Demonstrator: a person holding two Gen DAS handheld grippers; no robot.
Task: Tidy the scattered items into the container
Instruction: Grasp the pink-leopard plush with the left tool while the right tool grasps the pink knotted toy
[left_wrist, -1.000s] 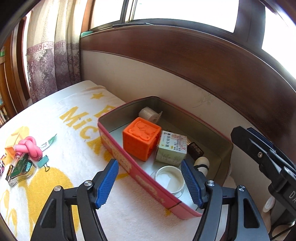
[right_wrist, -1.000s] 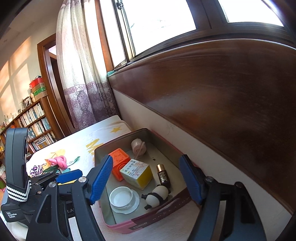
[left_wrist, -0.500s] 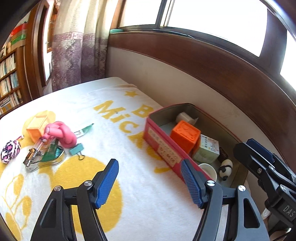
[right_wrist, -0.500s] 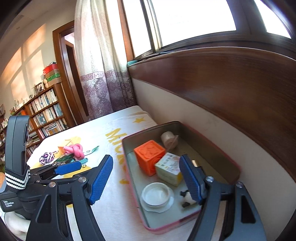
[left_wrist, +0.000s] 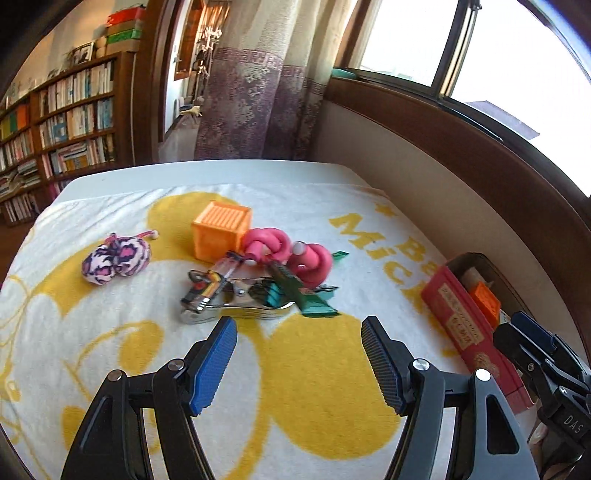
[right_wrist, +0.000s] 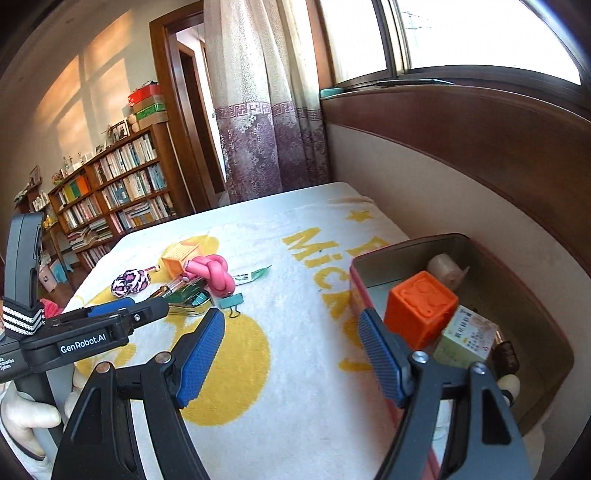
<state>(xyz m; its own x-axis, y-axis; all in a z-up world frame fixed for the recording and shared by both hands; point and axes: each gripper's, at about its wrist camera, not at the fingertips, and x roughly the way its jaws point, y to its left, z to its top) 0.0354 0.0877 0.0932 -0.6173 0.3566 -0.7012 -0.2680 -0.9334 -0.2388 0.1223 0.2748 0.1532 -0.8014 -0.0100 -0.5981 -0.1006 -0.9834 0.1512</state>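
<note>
My right claw hangs open and empty over the yellow-print towel. Tin container at right holds an orange cube and a small carton. Pink knotted toy sits in the far clutter; left claw pokes in.

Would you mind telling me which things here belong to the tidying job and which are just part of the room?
Job:
- red tin, the container
- pale orange cube
- pink knotted tube
- patterned ball
- metal clip
- teal binder clip

Just there:
- yellow-printed towel
- bookshelf
- curtain
</note>
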